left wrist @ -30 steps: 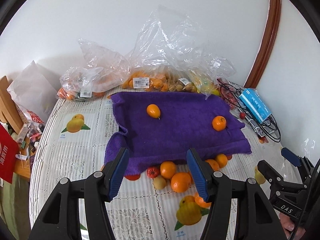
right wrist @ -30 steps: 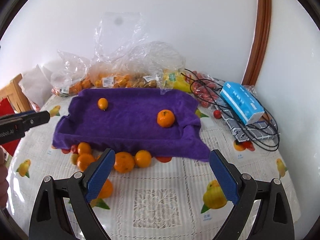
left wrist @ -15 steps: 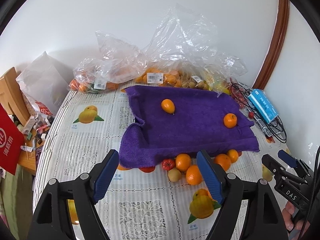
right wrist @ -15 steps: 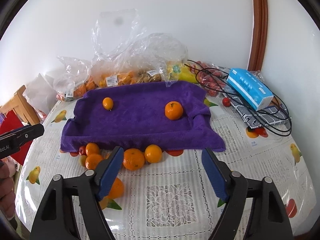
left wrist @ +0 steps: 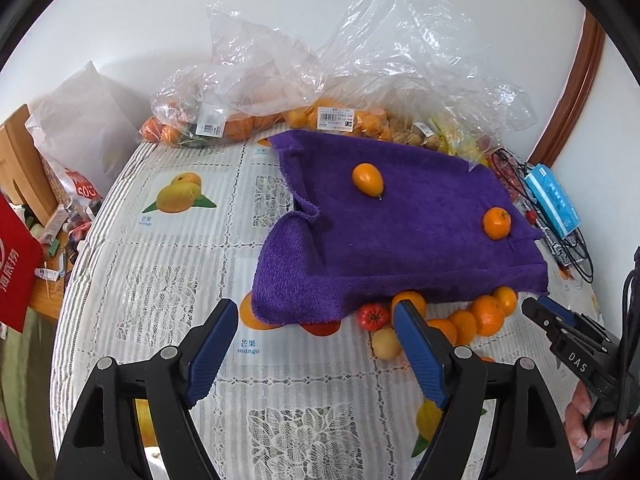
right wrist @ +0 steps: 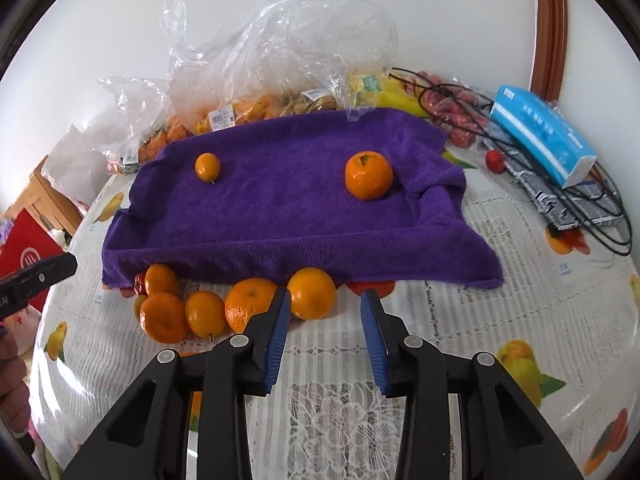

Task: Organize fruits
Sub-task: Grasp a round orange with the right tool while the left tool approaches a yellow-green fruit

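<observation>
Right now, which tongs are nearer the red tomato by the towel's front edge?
Left. The left tongs sit just before the tomato; the right tongs are off to its right.
</observation>
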The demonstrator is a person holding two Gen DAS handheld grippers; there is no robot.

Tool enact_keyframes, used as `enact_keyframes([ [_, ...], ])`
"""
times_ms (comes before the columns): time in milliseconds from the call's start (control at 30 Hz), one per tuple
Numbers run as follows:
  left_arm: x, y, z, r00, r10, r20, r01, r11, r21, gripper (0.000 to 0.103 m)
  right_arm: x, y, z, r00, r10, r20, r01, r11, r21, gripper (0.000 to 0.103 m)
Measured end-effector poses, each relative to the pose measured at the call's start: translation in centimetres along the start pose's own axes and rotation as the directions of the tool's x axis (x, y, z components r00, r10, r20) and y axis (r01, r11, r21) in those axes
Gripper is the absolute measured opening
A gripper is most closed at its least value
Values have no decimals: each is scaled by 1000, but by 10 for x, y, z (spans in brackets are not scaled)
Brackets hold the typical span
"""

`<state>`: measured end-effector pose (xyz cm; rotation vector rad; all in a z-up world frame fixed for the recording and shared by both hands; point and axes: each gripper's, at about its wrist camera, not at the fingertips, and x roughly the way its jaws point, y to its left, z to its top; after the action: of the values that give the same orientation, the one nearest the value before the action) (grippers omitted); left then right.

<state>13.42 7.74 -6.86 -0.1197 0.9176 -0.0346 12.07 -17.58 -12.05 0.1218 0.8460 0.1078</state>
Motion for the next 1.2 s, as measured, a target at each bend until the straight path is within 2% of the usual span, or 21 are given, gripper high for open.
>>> enact_keyframes([
  [200,10,1,1,1000,-21,-3,21,1000,4,78,20,-1,5,999,35,-32,-35,999,20,37],
  [600,16,11,-5,999,-32,-23,32,999,-8,78,33,1,1,998,1,-68,-3,999,-34,37],
  [667,17,13,-7,999,-33,-28,33,999,-15,78,37,-1,0,997,6,-73,-7,1000,-22,33],
  [900,23,5,-10,997,-70,-40,70,998,3,78,39,0,-1,999,9,-48,-11,999,-37,33],
  [1200,41,-12,-21,990,-94,-105,100,994,51,76,40,0,-1,999,21,-28,-23,998,-53,33],
])
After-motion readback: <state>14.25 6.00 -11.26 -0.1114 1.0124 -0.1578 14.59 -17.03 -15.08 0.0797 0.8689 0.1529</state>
